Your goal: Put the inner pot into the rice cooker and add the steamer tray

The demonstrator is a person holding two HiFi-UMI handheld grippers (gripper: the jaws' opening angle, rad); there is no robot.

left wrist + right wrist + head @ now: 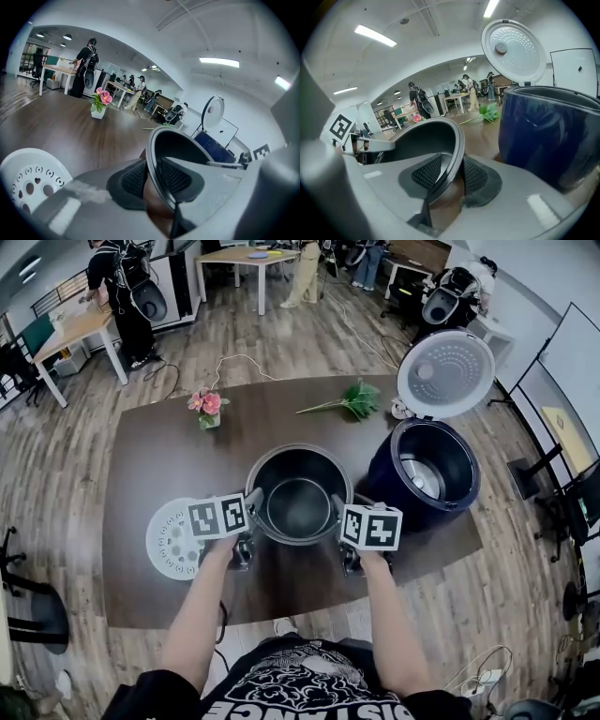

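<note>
The dark metal inner pot (298,495) stands in the middle of the brown table (159,456). My left gripper (253,500) is shut on its left rim (152,161); my right gripper (339,509) is shut on its right rim (457,159). The navy rice cooker (427,474) stands just right of the pot, its round white lid (445,373) swung up and open. Its blue wall (548,131) fills the right of the right gripper view. The white perforated steamer tray (171,542) lies flat on the table left of my left gripper, and its rim (28,180) shows at lower left.
A small pot of pink flowers (208,409) stands at the back left of the table, and a green leafy sprig (352,401) lies at the back, near the cooker. People and desks (80,324) are farther off across the wooden floor.
</note>
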